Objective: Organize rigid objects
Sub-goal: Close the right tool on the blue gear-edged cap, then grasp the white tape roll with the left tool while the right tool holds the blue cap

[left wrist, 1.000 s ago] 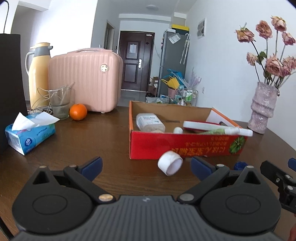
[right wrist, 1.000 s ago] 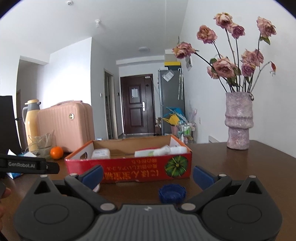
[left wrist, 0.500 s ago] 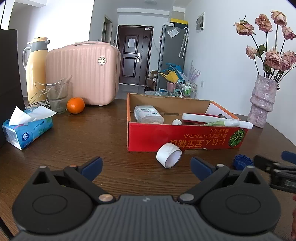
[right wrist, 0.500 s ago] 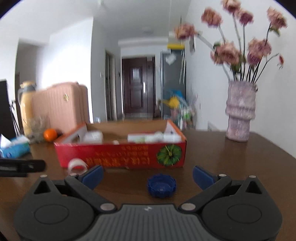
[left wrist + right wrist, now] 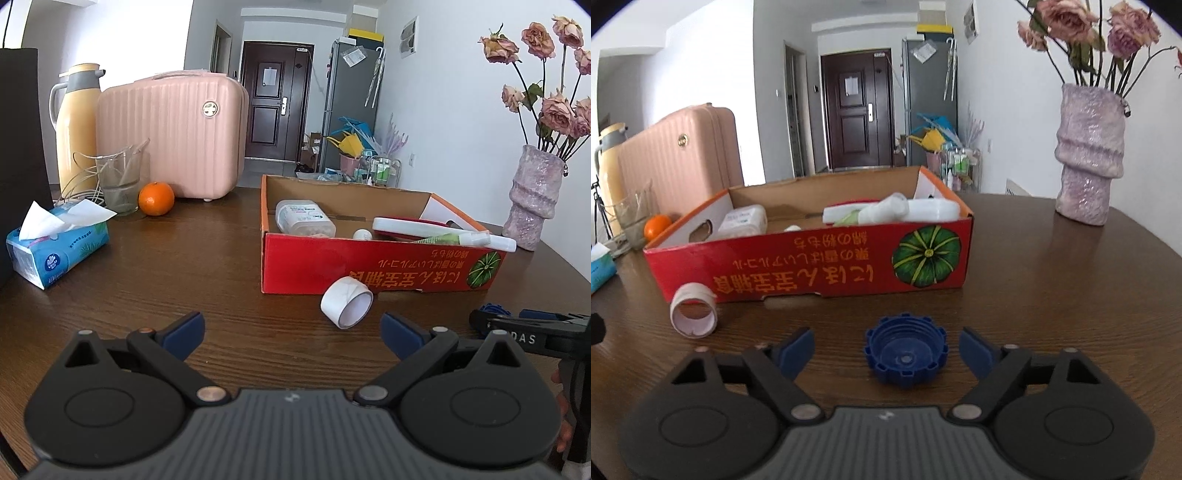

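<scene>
A blue ribbed bottle cap lies upside down on the wooden table, between the blue pads of my right gripper. The jaws are closing around it, with a gap on both sides. In the left wrist view the cap peeks out behind the right gripper's fingers. A white tape roll lies in front of the red cardboard box, which holds a white bottle, a tube and other items. My left gripper stands open and empty, short of the roll.
A pink suitcase, yellow thermos, glass, orange and tissue pack stand at the back left. A purple vase with dried roses stands at the right, behind the box.
My right gripper has moved forward and tilted down, bringing the blue cap between its pads, and the jaws have narrowed. The left gripper has stayed about where it was.
</scene>
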Action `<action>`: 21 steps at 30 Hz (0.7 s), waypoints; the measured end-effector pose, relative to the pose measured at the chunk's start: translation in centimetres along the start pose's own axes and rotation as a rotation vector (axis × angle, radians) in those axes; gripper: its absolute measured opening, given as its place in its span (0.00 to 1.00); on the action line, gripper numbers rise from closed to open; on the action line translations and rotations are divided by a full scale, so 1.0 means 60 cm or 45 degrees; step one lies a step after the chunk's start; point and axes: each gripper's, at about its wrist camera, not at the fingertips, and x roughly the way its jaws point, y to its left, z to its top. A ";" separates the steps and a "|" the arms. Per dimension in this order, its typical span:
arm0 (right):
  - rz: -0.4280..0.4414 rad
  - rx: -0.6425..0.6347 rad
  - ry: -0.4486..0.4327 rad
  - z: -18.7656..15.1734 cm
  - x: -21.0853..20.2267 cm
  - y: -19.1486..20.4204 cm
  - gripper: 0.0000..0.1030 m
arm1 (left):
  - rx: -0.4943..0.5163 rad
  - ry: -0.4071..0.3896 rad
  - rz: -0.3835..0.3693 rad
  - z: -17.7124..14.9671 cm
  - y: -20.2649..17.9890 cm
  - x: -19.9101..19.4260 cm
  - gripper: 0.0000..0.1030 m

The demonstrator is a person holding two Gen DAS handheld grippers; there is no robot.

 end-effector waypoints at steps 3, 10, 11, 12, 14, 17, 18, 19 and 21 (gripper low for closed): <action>0.000 0.011 0.020 0.002 0.006 -0.001 0.75 | -0.002 0.008 0.004 -0.001 0.001 0.003 1.00; 0.010 0.051 0.062 0.003 0.019 -0.012 0.60 | -0.007 0.022 0.011 -0.002 0.001 0.008 1.00; 0.008 0.050 0.063 0.002 0.020 -0.012 0.56 | -0.007 0.020 0.011 -0.002 0.001 0.007 1.00; 0.007 0.048 0.067 0.001 0.021 -0.012 0.50 | -0.007 0.018 0.012 -0.002 0.001 0.007 1.00; 0.008 0.043 0.068 0.000 0.022 -0.011 0.50 | -0.004 0.020 0.013 -0.003 0.000 0.007 1.00; 0.015 0.034 0.035 -0.001 0.013 -0.008 0.50 | -0.005 0.018 0.013 -0.002 0.001 0.006 1.00; 0.021 0.033 0.012 -0.001 0.006 -0.008 0.50 | -0.006 0.018 0.013 -0.002 0.001 0.007 1.00; 0.026 0.033 -0.009 0.000 -0.001 -0.007 0.50 | -0.005 0.019 0.013 -0.002 0.001 0.007 1.00; 0.036 0.035 -0.048 0.001 -0.017 -0.005 0.50 | -0.005 0.019 0.012 -0.002 0.001 0.007 1.00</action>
